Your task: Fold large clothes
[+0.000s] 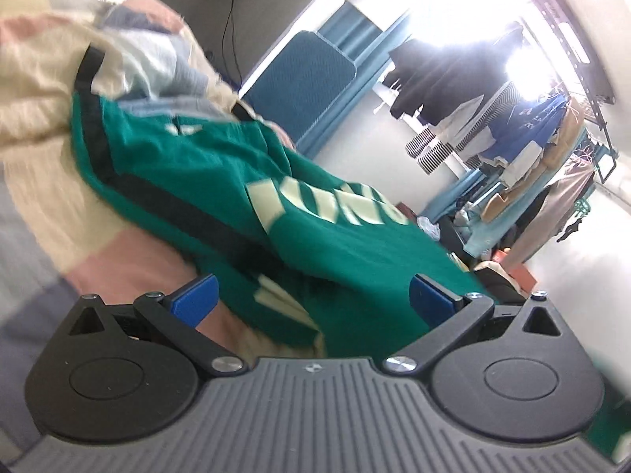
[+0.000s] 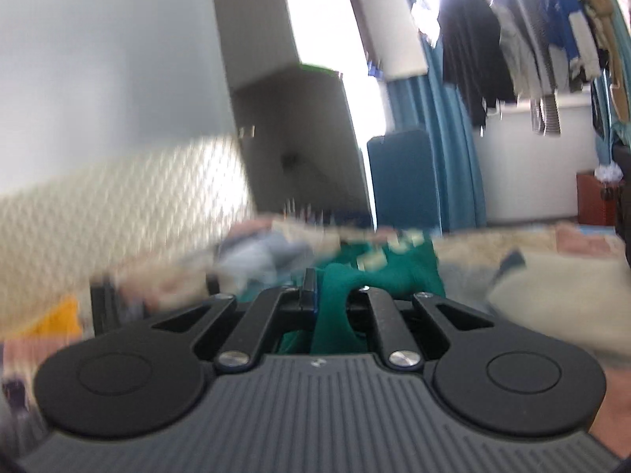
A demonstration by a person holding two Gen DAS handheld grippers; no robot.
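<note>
The green garment [image 1: 244, 181] is viewed closely from above by the left wrist camera, low and level by the right; garment and hanging clothes [image 2: 524, 31] are shared

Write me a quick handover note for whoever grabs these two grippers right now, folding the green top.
Left gripper: open, holding nothing, poised just over the green sweatshirt.
Right gripper: shut on a bunch of the green sweatshirt; cloth fills the gap between its fingers.
The sweatshirt, with cream lettering and a black stripe, lies crumpled on the cream and pink blanket, next to a pile of pale blue clothes.
Done: one edge gripped. No neat fold shows yet.
Left: probably take a second edge with the left gripper, spread it flat, then fold. The right wrist view is blurred, so check that grip.
</note>
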